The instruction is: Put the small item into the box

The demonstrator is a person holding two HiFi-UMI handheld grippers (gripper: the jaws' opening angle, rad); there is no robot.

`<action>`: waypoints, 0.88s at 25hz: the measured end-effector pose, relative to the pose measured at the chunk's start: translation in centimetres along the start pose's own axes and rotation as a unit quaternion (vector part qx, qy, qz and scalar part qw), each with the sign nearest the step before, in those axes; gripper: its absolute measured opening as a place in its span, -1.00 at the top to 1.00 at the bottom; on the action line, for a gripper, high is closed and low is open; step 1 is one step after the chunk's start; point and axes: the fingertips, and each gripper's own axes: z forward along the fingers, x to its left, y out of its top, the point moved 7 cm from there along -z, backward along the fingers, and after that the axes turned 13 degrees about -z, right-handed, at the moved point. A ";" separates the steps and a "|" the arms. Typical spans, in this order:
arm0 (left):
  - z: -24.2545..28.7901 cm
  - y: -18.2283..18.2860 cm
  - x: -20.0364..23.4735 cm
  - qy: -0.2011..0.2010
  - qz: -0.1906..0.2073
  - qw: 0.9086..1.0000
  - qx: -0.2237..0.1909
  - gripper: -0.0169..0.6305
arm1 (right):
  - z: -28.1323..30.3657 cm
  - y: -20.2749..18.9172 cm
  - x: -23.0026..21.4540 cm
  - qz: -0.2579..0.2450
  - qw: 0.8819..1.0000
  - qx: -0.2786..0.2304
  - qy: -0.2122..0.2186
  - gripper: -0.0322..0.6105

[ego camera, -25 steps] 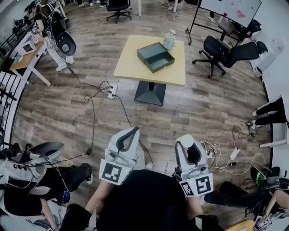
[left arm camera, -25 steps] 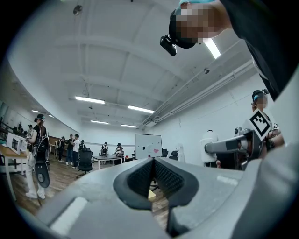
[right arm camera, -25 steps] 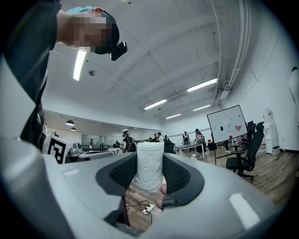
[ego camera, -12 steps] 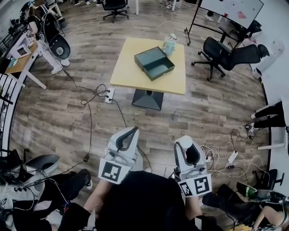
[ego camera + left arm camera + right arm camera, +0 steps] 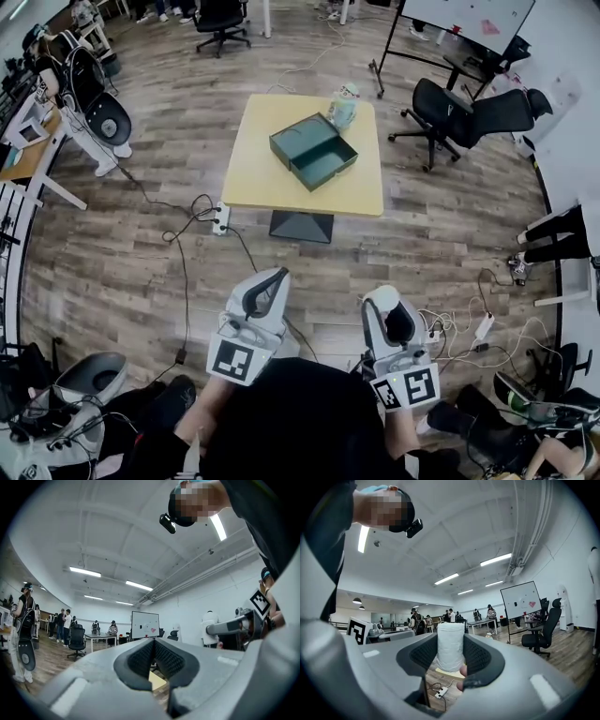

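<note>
Far ahead, an open dark green box (image 5: 314,150) sits on a yellow table (image 5: 361,187), its lid lying beside it. A small pale figure (image 5: 344,105) stands at the table's far edge next to the box. Both grippers are held close to my body, well short of the table. My left gripper (image 5: 275,275) has its jaws together with nothing between them, and the left gripper view shows its pads meeting (image 5: 153,644). My right gripper (image 5: 380,298) is shut on a small white textured item (image 5: 450,646), which stands upright between the pads.
The floor is wood. A cable runs to a power strip (image 5: 220,217) left of the table base, and more cables and a strip (image 5: 483,323) lie at right. Black office chairs (image 5: 459,112) and a whiteboard stand (image 5: 464,19) are right of the table. Seated people are at the lower corners.
The table and box have slid lower and grown larger in the head view, so I have come closer. Both grippers keep their pose, the right still holding the white item.
</note>
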 end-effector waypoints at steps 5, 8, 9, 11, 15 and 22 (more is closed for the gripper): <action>1.7 0.8 3.5 -0.008 0.002 1.000 -0.004 0.94 | 3.6 0.1 0.1 0.000 1.000 -0.004 -0.014 0.37; 2.2 1.2 5.6 -0.004 0.000 1.000 -0.007 0.94 | 5.7 0.0 0.5 0.000 1.000 -0.007 -0.014 0.37; 2.3 1.3 6.2 -0.004 0.001 1.000 -0.007 0.94 | 6.3 0.0 0.6 0.000 1.000 -0.009 -0.013 0.37; 2.6 1.6 7.4 -0.003 0.002 1.000 -0.009 0.94 | 7.5 0.1 0.9 -0.003 1.000 -0.011 -0.011 0.37; 3.1 2.2 9.2 -0.004 0.003 1.000 -0.015 0.94 | 9.6 0.2 1.3 0.000 1.000 -0.014 -0.008 0.37; 3.2 2.1 10.6 0.000 0.001 1.000 -0.015 0.94 | 11.4 -0.1 2.0 0.003 1.000 -0.017 0.000 0.37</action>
